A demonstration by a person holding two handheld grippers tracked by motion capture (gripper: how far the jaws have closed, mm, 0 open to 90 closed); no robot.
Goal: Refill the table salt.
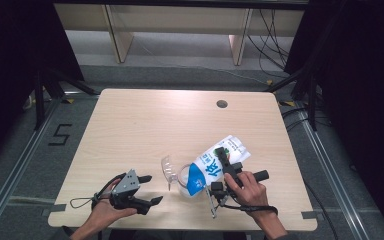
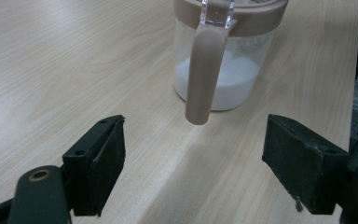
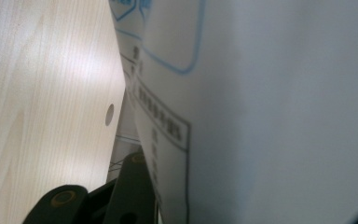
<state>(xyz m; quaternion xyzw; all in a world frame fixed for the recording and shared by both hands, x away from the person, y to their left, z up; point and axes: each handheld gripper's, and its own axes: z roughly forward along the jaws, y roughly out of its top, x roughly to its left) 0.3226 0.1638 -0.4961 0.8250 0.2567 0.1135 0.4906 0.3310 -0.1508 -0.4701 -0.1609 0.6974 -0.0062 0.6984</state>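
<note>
Clear plastic jug (image 2: 223, 56) with a taupe rim and a taupe handle, standing upright on the pale wooden table (image 1: 145, 130) near the middle of its near edge, part-filled with a white substance. White-and-blue printed bag (image 1: 215, 165), tilted with its blue lower end over the jug's mouth and its upper end raised toward the right edge.

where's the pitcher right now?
High view: the clear pitcher stands near the table's front edge, between the claws, under the tilted milk bag. Left gripper view: its brown handle faces the open left claw.
</note>
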